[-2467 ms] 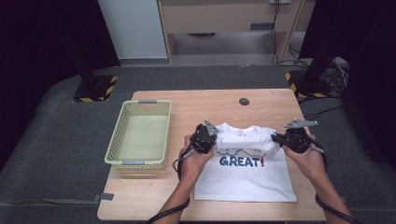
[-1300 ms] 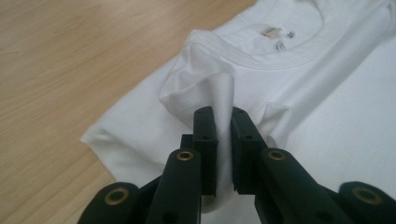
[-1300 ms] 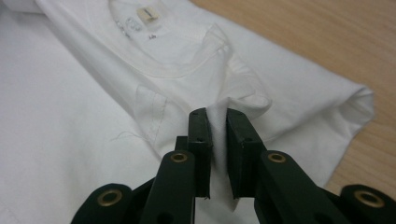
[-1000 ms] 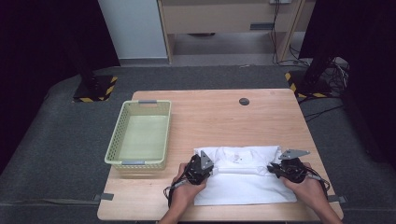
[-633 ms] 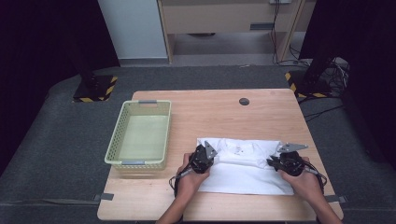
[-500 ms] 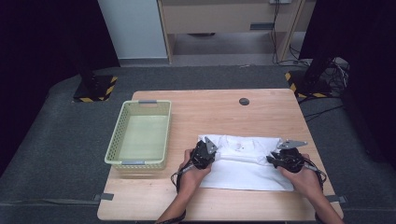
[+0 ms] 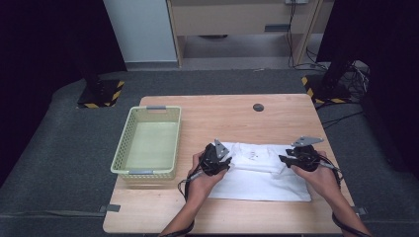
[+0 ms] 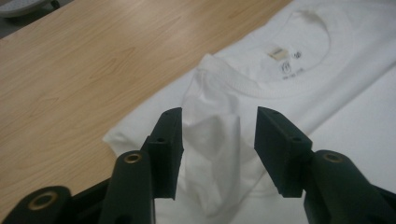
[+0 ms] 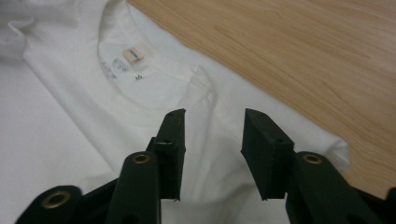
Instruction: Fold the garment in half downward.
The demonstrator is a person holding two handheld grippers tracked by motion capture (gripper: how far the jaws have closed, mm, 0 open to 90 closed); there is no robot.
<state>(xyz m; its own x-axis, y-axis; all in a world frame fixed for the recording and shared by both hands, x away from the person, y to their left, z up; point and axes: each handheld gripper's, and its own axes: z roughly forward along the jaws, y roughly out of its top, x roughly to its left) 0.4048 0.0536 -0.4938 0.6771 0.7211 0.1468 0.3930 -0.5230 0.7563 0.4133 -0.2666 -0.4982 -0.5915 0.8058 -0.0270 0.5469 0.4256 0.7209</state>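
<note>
The white T-shirt (image 7: 259, 170) is soft, light cloth with no stiffness of its own — it will sag and crease wherever it is not held, and a single layer slips out of a shallow pinch. The doubled edge of the fold or the thicker ribbed collar (image 8: 261, 86) looks like the surest hold, taken at two points well apart so the cloth stays taut between them.

It lies folded in half and flat on the near right part of the bench (image 7: 237, 116), collar and neck label facing up along its far edge, its near edge close to the bench's front edge. The green basket (image 7: 148, 143) sits at the left edge, well apart from it.

The left hand-held gripper (image 7: 217, 157) is over the shirt's far left corner, the right hand-held gripper (image 7: 296, 157) over its far right corner. Both have just been opening: a raised pucker of cloth (image 8: 212, 140) stands between the left one's jaws and flat cloth lies between the right one's — neither presses on it.
</note>
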